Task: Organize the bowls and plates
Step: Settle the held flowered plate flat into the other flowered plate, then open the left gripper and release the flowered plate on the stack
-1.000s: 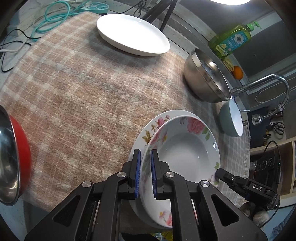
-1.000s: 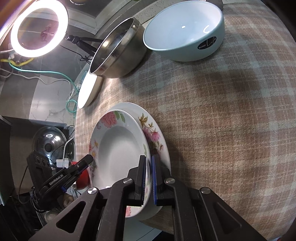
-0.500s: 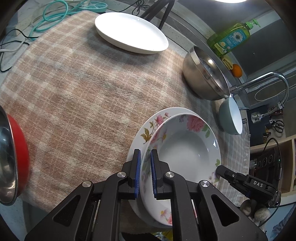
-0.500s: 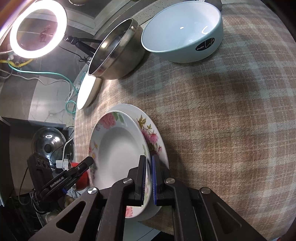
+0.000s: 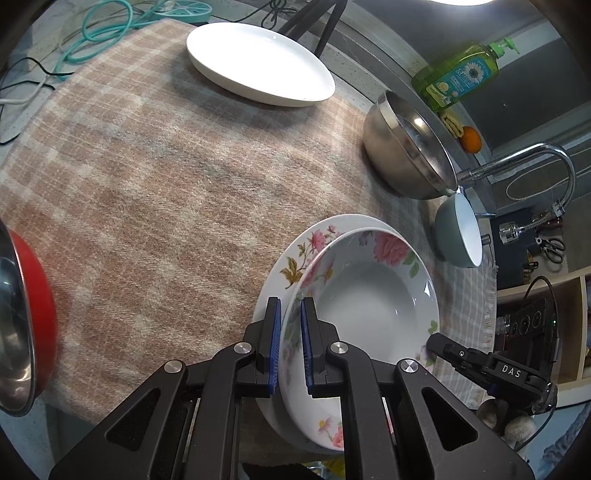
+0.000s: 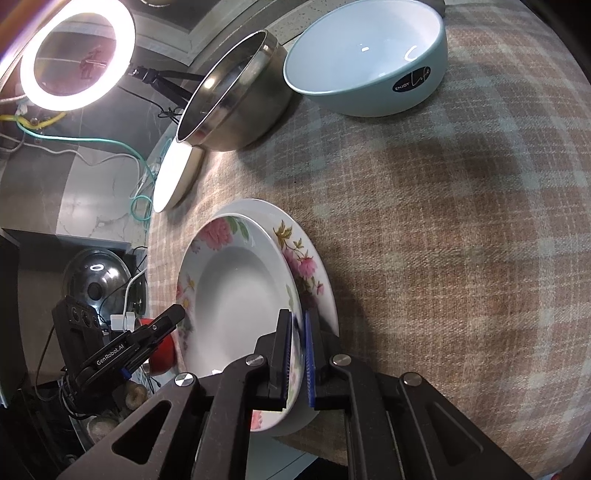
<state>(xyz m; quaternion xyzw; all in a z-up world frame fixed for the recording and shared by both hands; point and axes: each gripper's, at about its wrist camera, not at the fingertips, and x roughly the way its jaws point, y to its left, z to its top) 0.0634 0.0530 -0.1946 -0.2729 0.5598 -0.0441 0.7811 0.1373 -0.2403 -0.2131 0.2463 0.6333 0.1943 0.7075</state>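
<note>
A deep floral plate (image 5: 369, 291) (image 6: 236, 295) rests nested on a wider floral plate (image 5: 295, 251) (image 6: 314, 266) at the near edge of the plaid cloth. My left gripper (image 5: 290, 301) is shut on the deep plate's left rim. My right gripper (image 6: 295, 314) holds the opposite rim between its blue pads. Its jaws are opening, with the rim still between them. A white plate (image 5: 258, 62) (image 6: 173, 177), a steel bowl (image 5: 402, 147) (image 6: 236, 96) and a teal bowl (image 5: 458, 229) (image 6: 369, 62) stand along the far side.
A red bowl with a steel lining (image 5: 26, 314) sits at the cloth's left edge. Behind the bowls are a green soap bottle (image 5: 458, 74), an orange (image 5: 472, 139) and a tap (image 5: 532, 155). A lit ring light (image 6: 77, 55) and cables (image 5: 110, 26) lie beyond the cloth.
The gap between the right gripper's pads is a touch wider than before. Both hands and the plates have kept their places.
</note>
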